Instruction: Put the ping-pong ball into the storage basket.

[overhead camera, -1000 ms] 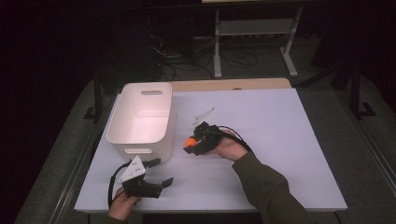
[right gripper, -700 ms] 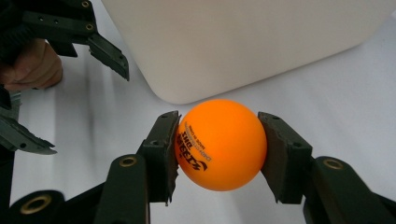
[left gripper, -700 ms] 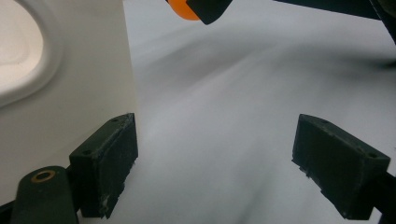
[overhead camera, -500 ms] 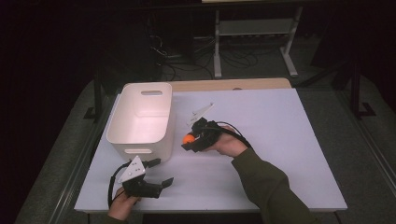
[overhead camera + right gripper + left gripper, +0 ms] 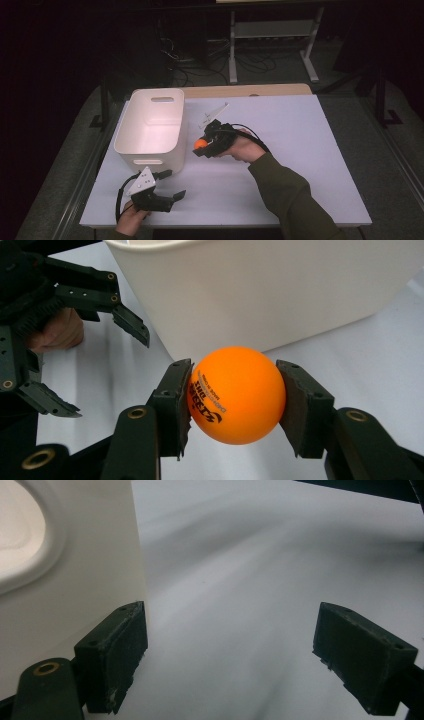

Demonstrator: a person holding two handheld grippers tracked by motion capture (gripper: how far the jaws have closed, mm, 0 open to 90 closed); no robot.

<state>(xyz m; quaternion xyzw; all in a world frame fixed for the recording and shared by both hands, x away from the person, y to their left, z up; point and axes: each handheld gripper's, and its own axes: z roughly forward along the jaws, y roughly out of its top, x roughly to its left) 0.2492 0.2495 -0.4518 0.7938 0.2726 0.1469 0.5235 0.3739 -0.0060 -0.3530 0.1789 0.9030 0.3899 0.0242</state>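
Right gripper (image 5: pixel 232 397) clamped on orange ball (image 5: pixel 235 394), pads pressing both sides; black print on ball facing left pad. Ball off table (image 5: pixel 300 150), just beside bin (image 5: pixel 152 125), at bin's right wall, near its front corner. Left gripper (image 5: pixel 172 185) on table just in front of bin, jaws wide apart, nothing between; one jaw close to bin's front wall. Bin white, upright, handle slot in far wall.
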